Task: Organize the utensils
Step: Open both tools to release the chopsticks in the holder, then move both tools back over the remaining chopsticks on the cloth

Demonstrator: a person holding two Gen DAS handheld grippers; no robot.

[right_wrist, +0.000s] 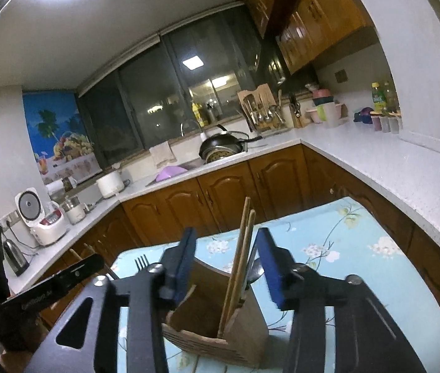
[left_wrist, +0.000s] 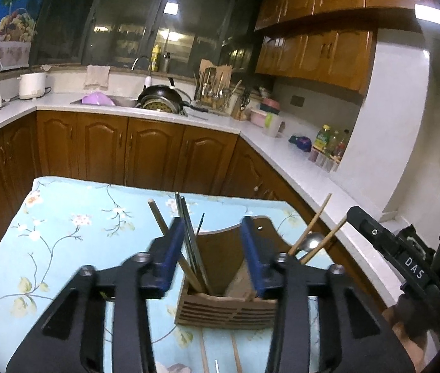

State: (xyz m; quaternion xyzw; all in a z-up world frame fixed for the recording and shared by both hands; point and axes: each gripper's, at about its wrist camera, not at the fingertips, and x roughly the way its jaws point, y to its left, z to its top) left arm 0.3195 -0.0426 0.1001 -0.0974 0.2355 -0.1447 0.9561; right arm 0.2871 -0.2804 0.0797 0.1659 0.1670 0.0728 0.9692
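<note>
At the bottom of the left view, a few chopsticks [left_wrist: 236, 352] lie loose on the cloth [left_wrist: 64, 233], just in front of the holder [left_wrist: 226, 307]; I judge these are what remains to sort. The left gripper [left_wrist: 213, 248] stands part open above the holder, pads on nothing. In the right view the right gripper [right_wrist: 227, 267] is likewise part open, a wooden pair [right_wrist: 238, 261] standing free between its pads. Already in the holder: metal sticks [left_wrist: 188, 236] at left, a spoon [left_wrist: 311, 244] at right. Behind, the counter [left_wrist: 157, 108] is crowded
</note>
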